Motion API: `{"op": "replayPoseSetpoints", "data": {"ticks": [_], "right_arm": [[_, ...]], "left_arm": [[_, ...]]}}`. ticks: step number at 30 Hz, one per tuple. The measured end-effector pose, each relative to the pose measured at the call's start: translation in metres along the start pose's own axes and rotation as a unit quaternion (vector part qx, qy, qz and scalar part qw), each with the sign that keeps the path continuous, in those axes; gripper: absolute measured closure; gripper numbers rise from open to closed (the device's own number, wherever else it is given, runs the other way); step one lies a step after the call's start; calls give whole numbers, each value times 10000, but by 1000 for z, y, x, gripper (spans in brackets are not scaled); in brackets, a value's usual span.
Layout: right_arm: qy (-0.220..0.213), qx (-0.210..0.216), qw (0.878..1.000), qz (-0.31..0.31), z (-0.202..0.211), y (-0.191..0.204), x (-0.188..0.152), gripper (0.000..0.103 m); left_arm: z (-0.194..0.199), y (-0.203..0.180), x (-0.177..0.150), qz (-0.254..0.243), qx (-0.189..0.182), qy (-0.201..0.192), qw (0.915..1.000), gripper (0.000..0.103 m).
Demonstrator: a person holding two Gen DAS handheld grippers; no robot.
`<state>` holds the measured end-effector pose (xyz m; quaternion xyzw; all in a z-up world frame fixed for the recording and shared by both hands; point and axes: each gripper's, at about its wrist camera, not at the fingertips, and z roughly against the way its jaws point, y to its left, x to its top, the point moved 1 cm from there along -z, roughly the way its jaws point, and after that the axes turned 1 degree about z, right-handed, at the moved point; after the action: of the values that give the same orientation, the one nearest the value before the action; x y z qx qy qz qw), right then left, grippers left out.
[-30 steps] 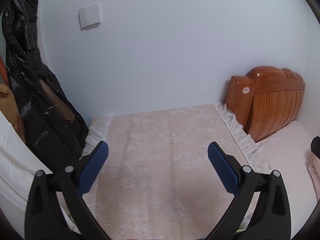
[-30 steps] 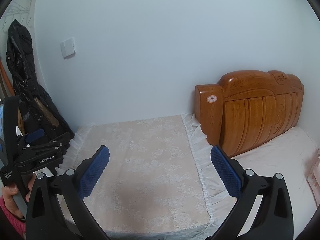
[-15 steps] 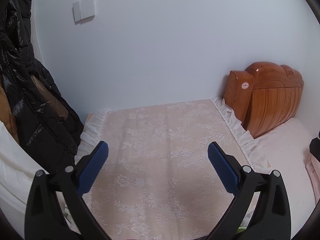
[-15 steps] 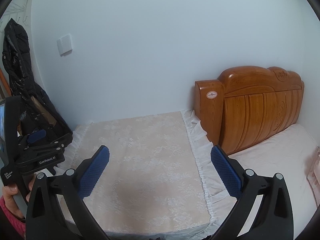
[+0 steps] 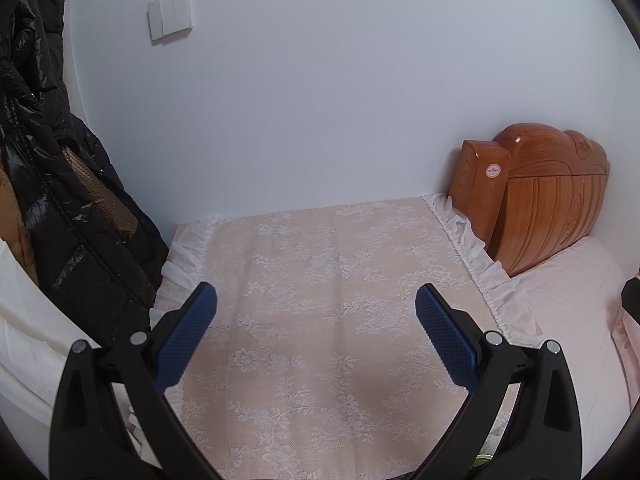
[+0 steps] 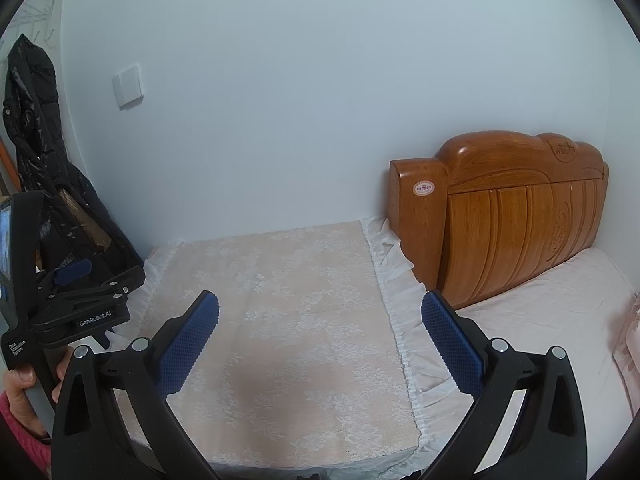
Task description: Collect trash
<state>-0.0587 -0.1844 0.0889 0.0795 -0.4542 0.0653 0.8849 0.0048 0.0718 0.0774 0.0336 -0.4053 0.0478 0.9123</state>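
1. The left tool (image 5: 316,312) hovered above a lace-covered counter (image 5: 320,280), its two blue-padded jaws spread wide with nothing between them.
2. The right tool (image 6: 320,320) was held over the same counter (image 6: 280,300), its jaws likewise set wide apart and gripping nothing.
3. In the right wrist view, the left tool (image 6: 74,276) appeared at the left edge as a black body printed "GenRobot.AI", held by a hand (image 6: 24,380) in a pink sleeve.
4. No trash could be made out on the counter top or the bed in either view; only a small green scrap (image 5: 486,458), too small to identify, showed at the bottom edge of the left wrist view, below the right jaw.
5. A white ruffled trim (image 6: 400,320) edged the lace cloth along its right side.
6. A carved wooden headboard (image 6: 512,216) stood against the wall just right of the counter, with a round sticker (image 6: 424,188) on its post.
7. A bed (image 6: 540,320) with a pale pink sheet lay in front of the headboard.
8. A black puffer coat (image 5: 60,180) hung at the left, reaching down beside the counter's left edge.
9. A white wall switch (image 5: 170,14) sat on the pale wall above the counter.
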Motion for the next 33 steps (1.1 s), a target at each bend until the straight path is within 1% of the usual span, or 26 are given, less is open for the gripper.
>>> {"op": "replayPoseSetpoints", "data": {"ticks": [26, 33], "right_arm": [[23, 4, 10000, -9, 4, -3, -3, 2], [78, -3, 10000, -29, 2, -5, -3, 2]], "left_arm": [[1, 2, -2, 6, -7, 3, 10000, 8], [0, -5, -3, -143, 124, -43, 9998, 8]]}}
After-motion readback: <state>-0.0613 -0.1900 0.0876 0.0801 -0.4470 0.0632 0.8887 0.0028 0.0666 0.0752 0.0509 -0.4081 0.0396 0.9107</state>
